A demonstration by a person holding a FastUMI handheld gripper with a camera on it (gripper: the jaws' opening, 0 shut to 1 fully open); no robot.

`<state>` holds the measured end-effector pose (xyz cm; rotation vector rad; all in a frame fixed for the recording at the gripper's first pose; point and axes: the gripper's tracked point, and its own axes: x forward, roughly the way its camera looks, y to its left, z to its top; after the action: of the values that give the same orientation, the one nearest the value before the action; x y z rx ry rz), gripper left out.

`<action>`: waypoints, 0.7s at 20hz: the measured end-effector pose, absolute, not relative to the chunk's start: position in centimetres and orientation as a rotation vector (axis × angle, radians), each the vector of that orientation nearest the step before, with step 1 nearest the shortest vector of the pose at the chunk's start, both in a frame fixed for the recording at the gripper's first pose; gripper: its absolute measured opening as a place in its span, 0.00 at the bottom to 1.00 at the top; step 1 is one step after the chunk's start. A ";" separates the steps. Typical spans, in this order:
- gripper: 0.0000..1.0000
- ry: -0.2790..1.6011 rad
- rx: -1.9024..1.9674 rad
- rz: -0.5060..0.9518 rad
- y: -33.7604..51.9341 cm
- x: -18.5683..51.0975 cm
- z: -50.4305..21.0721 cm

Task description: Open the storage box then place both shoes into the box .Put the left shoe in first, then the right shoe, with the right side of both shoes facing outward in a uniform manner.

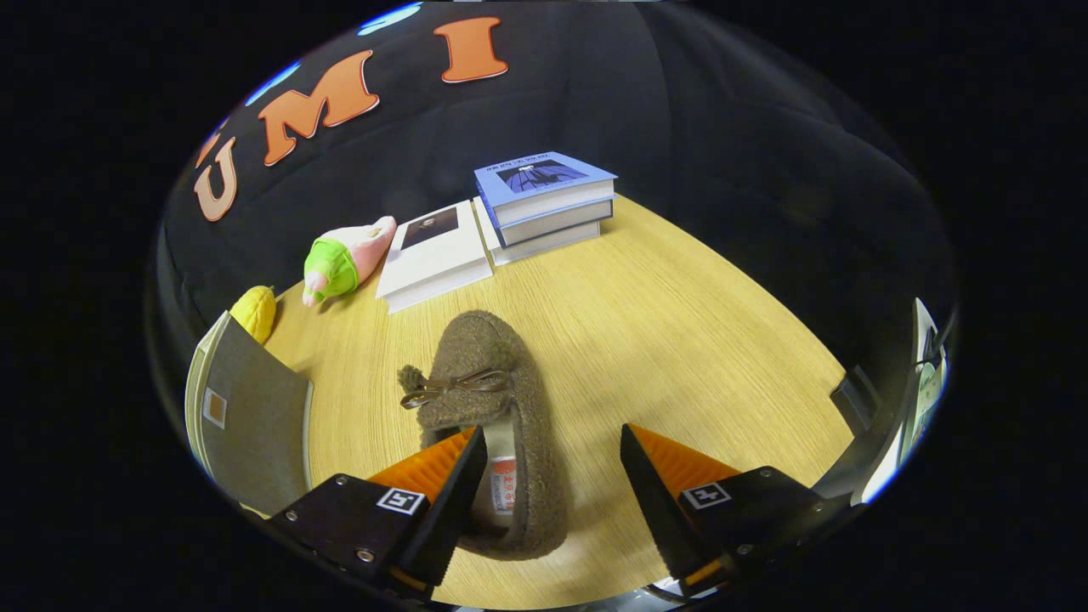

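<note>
a pale wooden surface [646, 323] carries everything here, with a hand-held gripper [552, 484] hanging low over it, its fingers spread wide and closed on nothing. one brown fleece shoe [484, 399] lies on the surface with its heel end between the fingers and its toe pointing away beyond them; the left finger sits over the shoe's opening, the right finger stands clear to the side over bare wood. the shoe looks light, soft and squashy, with a fuzzy upper that should grip well rather than slip, and nothing about it seems fragile; the likeliest hold is across the heel collar or one side wall of the opening, since the small bow [455, 387] on the vamp would give too little purchase. counted from largest down: one grey-covered book [251, 416] standing on edge left of the fingers, a stack of three books [548, 200] topped by a blue cover at the far side, one white book [433, 255] lying flat beside the stack, one shoe, one pink-and-green plush toy [344, 259], one yellow plush toy [255, 310]
</note>
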<state>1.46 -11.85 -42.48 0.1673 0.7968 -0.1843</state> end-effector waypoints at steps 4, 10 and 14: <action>0.71 0.834 0.188 -0.157 -11.3 1.8 -44.0; 0.05 0.812 0.195 -0.204 -11.1 2.6 -43.4; 0.02 0.777 0.230 -0.225 -9.6 2.5 -40.8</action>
<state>2.55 -9.63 -40.77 0.2302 0.7772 -0.2245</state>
